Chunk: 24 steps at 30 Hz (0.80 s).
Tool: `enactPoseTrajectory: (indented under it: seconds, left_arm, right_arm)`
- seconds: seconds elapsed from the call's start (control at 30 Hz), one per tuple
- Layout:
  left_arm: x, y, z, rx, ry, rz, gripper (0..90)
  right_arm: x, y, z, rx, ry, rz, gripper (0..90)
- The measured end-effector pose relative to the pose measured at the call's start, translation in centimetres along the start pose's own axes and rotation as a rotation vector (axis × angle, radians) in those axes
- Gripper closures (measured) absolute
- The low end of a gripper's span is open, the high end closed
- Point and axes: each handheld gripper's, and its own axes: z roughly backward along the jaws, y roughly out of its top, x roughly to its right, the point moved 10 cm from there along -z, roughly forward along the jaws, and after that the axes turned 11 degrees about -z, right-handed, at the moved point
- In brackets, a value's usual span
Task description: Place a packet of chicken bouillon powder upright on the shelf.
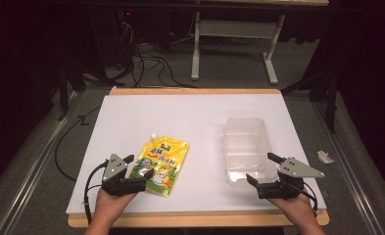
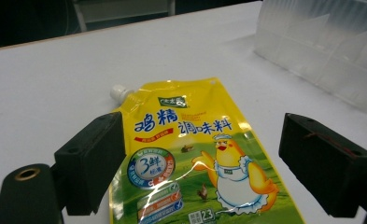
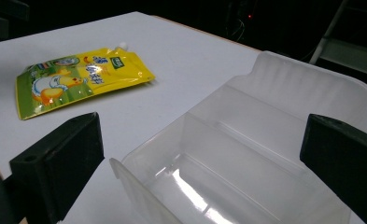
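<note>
A white table (image 1: 190, 127) carries two items, placed here relative to its clear plastic bin (image 1: 246, 149): a divided, empty container lying toward the right, its near end just ahead of the right gripper (image 1: 263, 171). That gripper's jaws stand spread wide, straddling the bin's near wall and holding nothing. Left of the bin, well apart from it, lies the yellow seasoning pouch (image 1: 161, 165), flat, its white spout (image 2: 119, 92) pointing away from the person. The left gripper (image 1: 138, 166) hovers at the pouch's near end, jaws parted to either side of it, nothing pinched. The work appears to be picking up the pouch for the bin; a clean grasp likely means lowering until both pads bracket the pouch's edges, then closing firmly, since the slick film could slip.
</note>
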Motion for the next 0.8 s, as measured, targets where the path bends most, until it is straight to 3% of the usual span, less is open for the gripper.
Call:
enactPoseTrajectory:
  seconds: [0.1,0.33,0.8]
  left_arm:
    - [-0.28,-0.32,-0.14,-0.008,0.003,0.018,15.0]
    - [-0.33,-0.32,0.36,0.002,0.005,0.013,15.6]
    - [-0.53,0.04,0.53,0.012,0.013,0.038,16.2]
  right_arm:
    - [-0.07,-0.21,-0.13,-0.009,0.014,-0.015,0.0]
    - [-0.6,0.03,-0.1,0.001,0.019,-0.015,0.0]
    - [-0.31,-0.01,-0.11,0.012,0.032,-0.021,0.0]
